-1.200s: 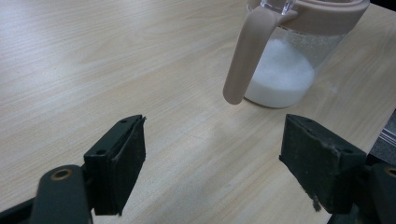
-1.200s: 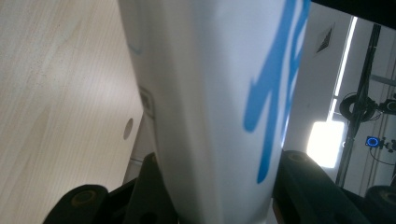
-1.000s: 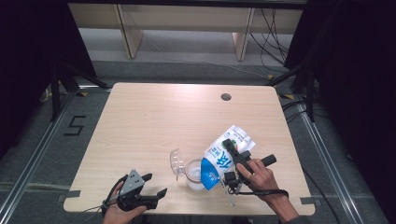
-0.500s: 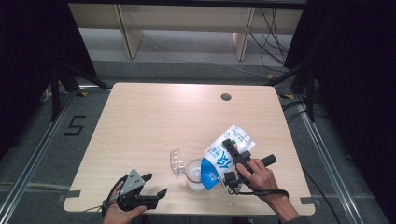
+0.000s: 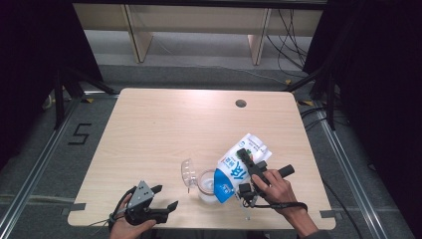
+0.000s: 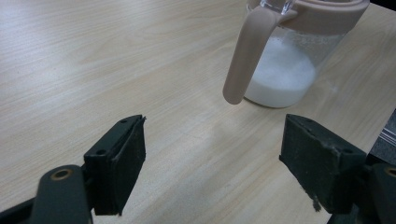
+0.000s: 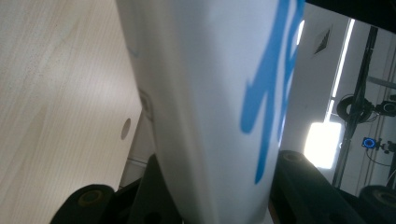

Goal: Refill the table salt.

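Carton [image 5: 239,167] tipped and pouring position held, and compared with a second ago, nothing on the table [image 5: 164,124] has shifted. That's the story here: a steady hold, not a new move.

Biggest thing first: the table is bare wood beyond both tools, with a small round hole [image 5: 241,103] well ahead of the right tool.

The carton, white with blue print, is clenched between the right tool's [image 5: 242,171] jaws. It's tilted so its lower, blue end hangs over the jug and its upper end points away and up. From the right gripper view the carton [image 7: 205,102] wall runs straight up between the two black jaws, pressed on both sides. The grip looks firm.

The jug [image 5: 206,181] stands upright just to the left of the right tool, directly under the carton's lowered end. It also sits ahead and to the right of the left tool. In the left gripper view the jug [image 6: 285,70] has white milk in its bottom part only, with plenty of room above. Its pinkish handle [image 6: 245,56] hangs down on the side facing the left tool.

The left tool [image 5: 164,196] hovers low near the table's near edge, released, jaws wide with nothing but tabletop between them [image 6: 215,158].

My read: with no change in tilt, the pour is either slow or paused. More tilt would likely be needed to fill further.
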Available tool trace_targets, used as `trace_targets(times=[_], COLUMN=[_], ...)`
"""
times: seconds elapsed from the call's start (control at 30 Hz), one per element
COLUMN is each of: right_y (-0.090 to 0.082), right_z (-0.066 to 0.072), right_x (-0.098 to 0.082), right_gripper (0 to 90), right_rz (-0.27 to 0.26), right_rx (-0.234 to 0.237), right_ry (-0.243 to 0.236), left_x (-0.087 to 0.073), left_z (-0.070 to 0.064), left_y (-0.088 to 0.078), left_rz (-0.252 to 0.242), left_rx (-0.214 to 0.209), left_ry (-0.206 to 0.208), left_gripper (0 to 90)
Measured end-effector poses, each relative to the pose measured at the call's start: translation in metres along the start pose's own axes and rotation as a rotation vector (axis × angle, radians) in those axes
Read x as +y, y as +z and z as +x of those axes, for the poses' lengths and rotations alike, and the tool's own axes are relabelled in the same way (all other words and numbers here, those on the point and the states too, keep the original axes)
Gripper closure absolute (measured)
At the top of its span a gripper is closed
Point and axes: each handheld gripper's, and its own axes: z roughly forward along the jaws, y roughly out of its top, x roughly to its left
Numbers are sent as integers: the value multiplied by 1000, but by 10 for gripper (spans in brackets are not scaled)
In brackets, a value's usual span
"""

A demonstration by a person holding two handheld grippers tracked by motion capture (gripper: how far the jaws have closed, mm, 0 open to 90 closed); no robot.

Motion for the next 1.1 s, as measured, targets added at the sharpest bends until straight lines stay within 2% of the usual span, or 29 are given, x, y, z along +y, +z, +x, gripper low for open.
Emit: trace_targets(times=[0.1, 0.13, 0.2, 0.23, 0.27, 0.3, 0.4, 0.43, 0.5, 0.67, 0.7, 0.9, 1.0, 1.03, 1.07, 1.1], right_y=[0, 0, 0, -1, 0, 0, 0, -1, -1, -1, -1, -1, 0, 0, 0, 0], right_z=[0, -3, -2, -1, -1, -3, -4, -1, -3, -2, -1, -1, -2, -4, -2, -2], right_x=[0, 1, 0, 0, 0, 0, 0, 0, 0, 0, 0, 0, -1, 0, -1, -1], right_gripper=[726, 727, 727, 727, 728, 728, 729, 730, 730, 732, 732, 734, 735, 735, 735, 735], right_rz=[4, 2, 6, 11, 5, 0, -1, 10, 10, 12, 17, 17, 6, 0, 7, 8], right_rx=[1, -4, 3, 5, 0, -5, -7, 7, 3, 3, 9, 6, -5, -11, -5, -5], right_ry=[1, -24, -21, 1, -3, -28, -36, -5, -19, -17, 5, 6, -1, -32, -2, -1], left_x=[0, 0, 0, 0, 0, 0, 0, 0, 0, 0, 0, 0, 0, 0, 0, 0], left_z=[1, 1, 0, 0, 0, 0, 1, 1, 0, 0, 1, 0, 0, 0, 0, 0], left_y=[0, 0, 0, 0, 0, 0, 0, 0, 0, -1, -1, 0, 0, 0, 0, 0], left_rz=[5, 5, -1, 0, 0, 0, 4, 5, 0, 6, 5, 0, 0, 0, 0, 0], left_rx=[0, 0, 0, 0, 0, 0, 0, 0, 0, 2, 2, 1, 1, 2, 1, 1], left_ry=[7, 6, 0, 0, 0, 0, 7, 7, 0, 7, 7, 1, 2, 1, 1, 1], left_gripper=[217, 217, 217, 217, 217, 217, 217, 217, 217, 217, 217, 217, 217, 217, 217, 217])
